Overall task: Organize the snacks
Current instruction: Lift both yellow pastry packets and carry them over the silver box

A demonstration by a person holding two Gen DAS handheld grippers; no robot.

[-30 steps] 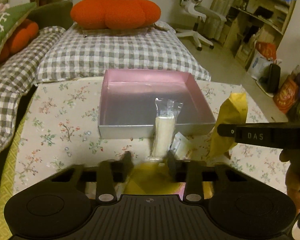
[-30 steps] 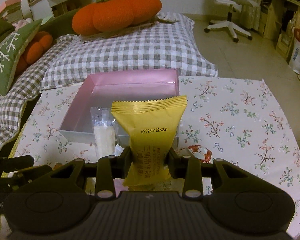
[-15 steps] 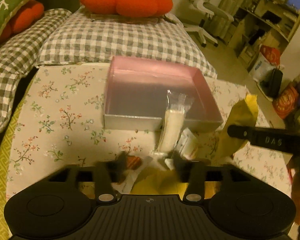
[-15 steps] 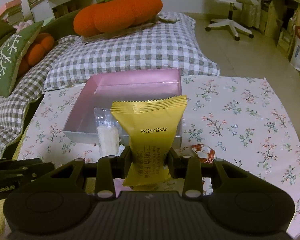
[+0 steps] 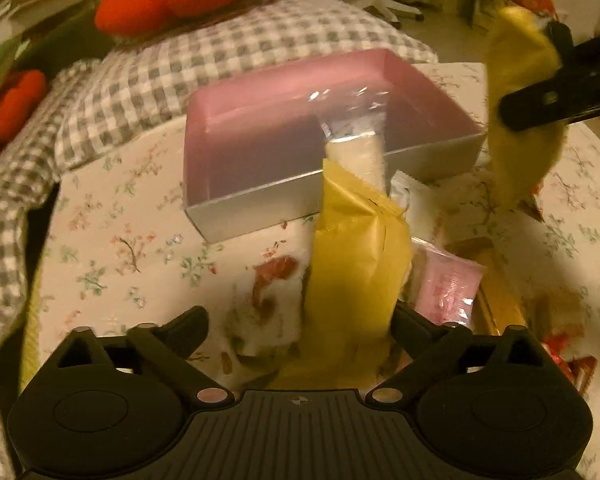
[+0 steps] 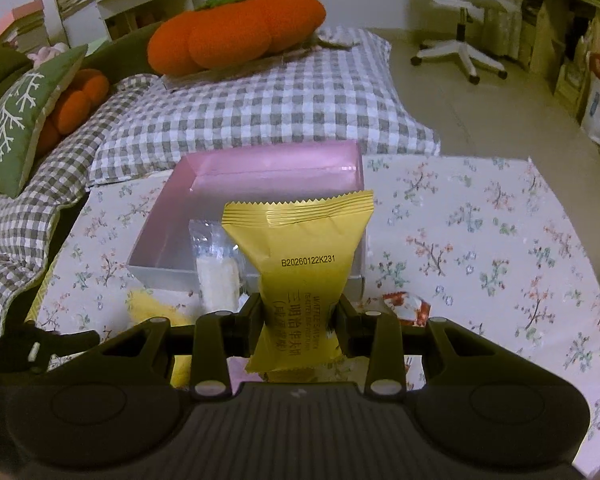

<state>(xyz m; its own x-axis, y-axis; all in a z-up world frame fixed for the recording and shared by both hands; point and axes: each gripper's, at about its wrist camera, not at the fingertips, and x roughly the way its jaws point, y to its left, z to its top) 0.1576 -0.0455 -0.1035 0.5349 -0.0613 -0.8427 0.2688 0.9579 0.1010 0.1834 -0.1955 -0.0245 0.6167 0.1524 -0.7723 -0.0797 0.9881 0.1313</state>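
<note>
The left tongs [image 5: 300, 316] stand wide apart, just opened, over a yellow packet [image 5: 352, 264] that rises between them unpinched. Beyond sits the pink box [image 5: 260, 148]. The right tongs [image 6: 298, 312] are clamped on another yellow pack [image 6: 300, 276].

checked bedding [image 6: 260, 108], orange pumpkin cushion [image 6: 236, 36], white swivel chair [image 6: 460, 12].

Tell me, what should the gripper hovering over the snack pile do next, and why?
Probably close the left gripper on the yellow packet standing between its wide-open jaws, which have just been opening. The right gripper already grips another yellow packet, and the pink box looks empty.
</note>
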